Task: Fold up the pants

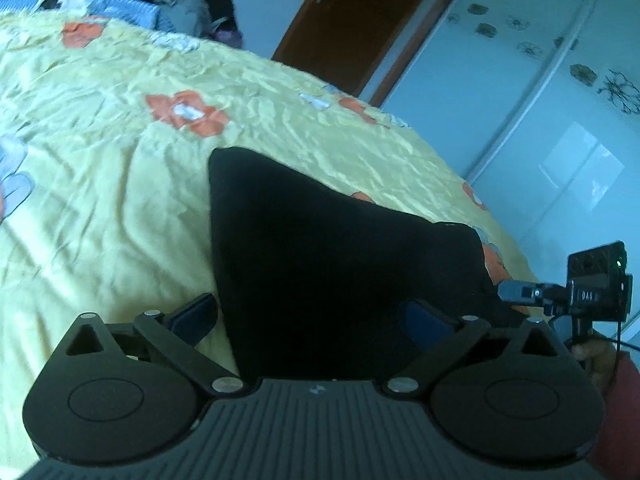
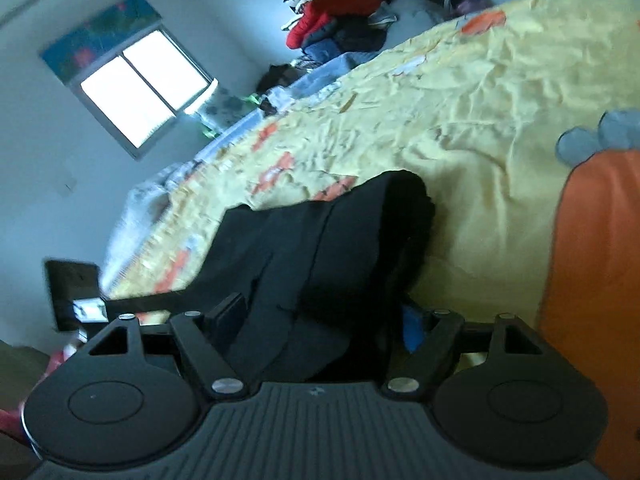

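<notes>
Both pairs of jaws stand wide, gripping nothing: the left gripper (image 1: pixel 310 316) and right gripper (image 2: pixel 320 320) each straddle the near edge of the one black pants (image 1: pixel 320 248), which lie folded on the yellow bedspread (image 1: pixel 100 180). Their long axis runs away from the jaws, so neither gripper is clearly nearer. Farther off sits one clothes pile (image 2: pixel 340 12).

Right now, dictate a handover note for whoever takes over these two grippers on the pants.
Left gripper: fingers wide open, black pants between them, not pinched.
Right gripper: open, astride the bunched pants, no grip visible.
Pants lie on the yellow floral bedspread, near its edge, folded into a compact dark bundle.
Done: at least one fold.
Left: check edges, flatten, and finish any last fold.
</notes>
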Demonstrator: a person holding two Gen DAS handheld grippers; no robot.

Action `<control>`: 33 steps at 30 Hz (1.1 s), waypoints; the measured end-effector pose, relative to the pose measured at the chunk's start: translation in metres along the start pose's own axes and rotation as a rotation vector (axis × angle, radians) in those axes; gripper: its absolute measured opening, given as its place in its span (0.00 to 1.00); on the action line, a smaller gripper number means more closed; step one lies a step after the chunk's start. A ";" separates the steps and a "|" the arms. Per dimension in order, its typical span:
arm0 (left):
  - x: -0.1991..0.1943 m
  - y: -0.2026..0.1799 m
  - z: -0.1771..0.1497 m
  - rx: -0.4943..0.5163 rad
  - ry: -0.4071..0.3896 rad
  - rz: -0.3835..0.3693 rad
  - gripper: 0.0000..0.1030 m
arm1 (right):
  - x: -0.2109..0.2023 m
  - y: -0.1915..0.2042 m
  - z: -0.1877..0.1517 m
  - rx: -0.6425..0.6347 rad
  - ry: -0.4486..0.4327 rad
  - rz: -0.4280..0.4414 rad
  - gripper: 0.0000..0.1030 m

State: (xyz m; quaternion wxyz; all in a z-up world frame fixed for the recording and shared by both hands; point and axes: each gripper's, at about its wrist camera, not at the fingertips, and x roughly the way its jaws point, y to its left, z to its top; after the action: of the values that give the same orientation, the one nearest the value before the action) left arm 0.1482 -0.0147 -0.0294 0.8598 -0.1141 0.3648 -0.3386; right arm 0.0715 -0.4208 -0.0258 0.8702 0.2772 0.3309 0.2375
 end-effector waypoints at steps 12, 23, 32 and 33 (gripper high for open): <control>0.009 -0.012 -0.003 0.086 -0.054 0.118 0.38 | 0.020 0.027 -0.003 -0.102 -0.025 -0.158 0.32; -0.031 0.004 0.011 0.043 -0.187 0.106 0.17 | 0.021 0.082 0.018 -0.196 -0.082 -0.130 0.28; -0.045 0.030 0.050 0.079 -0.238 0.240 0.18 | 0.076 0.092 0.043 -0.209 -0.071 -0.110 0.28; -0.040 0.037 0.053 0.070 -0.212 0.250 0.18 | 0.084 0.090 0.043 -0.214 -0.058 -0.127 0.29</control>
State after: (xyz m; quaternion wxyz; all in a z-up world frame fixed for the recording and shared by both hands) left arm 0.1836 0.0369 0.0143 0.9324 -0.0727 0.2713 -0.2274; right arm 0.1378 -0.3185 0.0215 0.9174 0.1679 0.2950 0.2078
